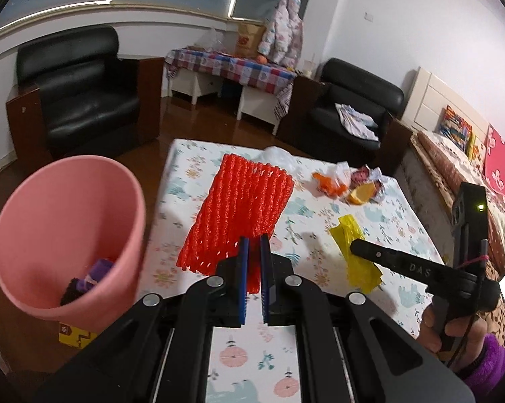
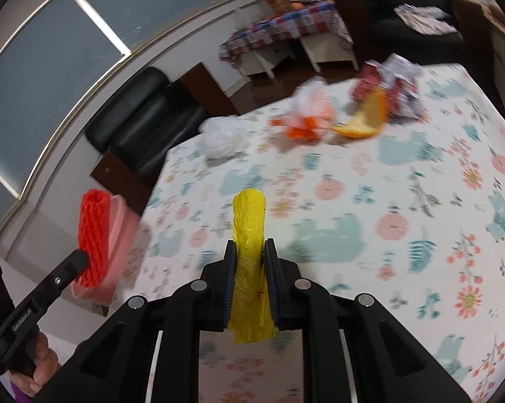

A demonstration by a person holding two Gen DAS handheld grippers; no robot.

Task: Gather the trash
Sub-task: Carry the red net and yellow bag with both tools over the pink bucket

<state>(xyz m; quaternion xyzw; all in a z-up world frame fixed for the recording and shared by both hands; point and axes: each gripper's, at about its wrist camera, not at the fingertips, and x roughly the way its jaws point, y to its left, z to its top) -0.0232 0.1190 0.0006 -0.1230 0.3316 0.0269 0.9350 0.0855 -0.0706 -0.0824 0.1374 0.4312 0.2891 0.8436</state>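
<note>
Trash in left claw: a red foam net sleeve (image 1: 239,211), pinched at its near end between the blue pads of the left claw (image 1: 254,252); the sleeve sticks out forward, lifted above the table.
Left claw: pressed together on the red sleeve, with only that thin layer between the pads.
Trash in right claw: a yellow plastic bag (image 2: 249,235), folded into a strip, gripped between the pads of the right claw (image 2: 250,268); one end rises past the fingertips, the other hangs out behind them.
Right claw: closed narrowly on the yellow bag.
Bin: a pink bucket (image 1: 67,235) stands just beside the table's left edge, lower than the tabletop; a dark and purple scrap lies at its bottom. From the right wrist view the red sleeve appears in front of the bin's rim, though whether it is directly over the opening is hard to judge.
Trash on the table: a crumpled clear plastic bag (image 2: 222,134) near the far left corner; orange peel pieces (image 2: 303,127) with a pale wrapper; a slice of orange fruit (image 2: 363,121) beside a crumpled red and white wrapper (image 2: 390,84) at the far edge.
Table: a floral, elephant-patterned cloth covers the table (image 2: 403,201).
Hands: a hand (image 1: 454,329) with a purple fuzzy sleeve holds the right tool's handle.
Room: black armchair (image 1: 81,90) behind the bin, a checked-cloth desk (image 1: 232,63) against the wall, a bed (image 1: 454,168) at right.
</note>
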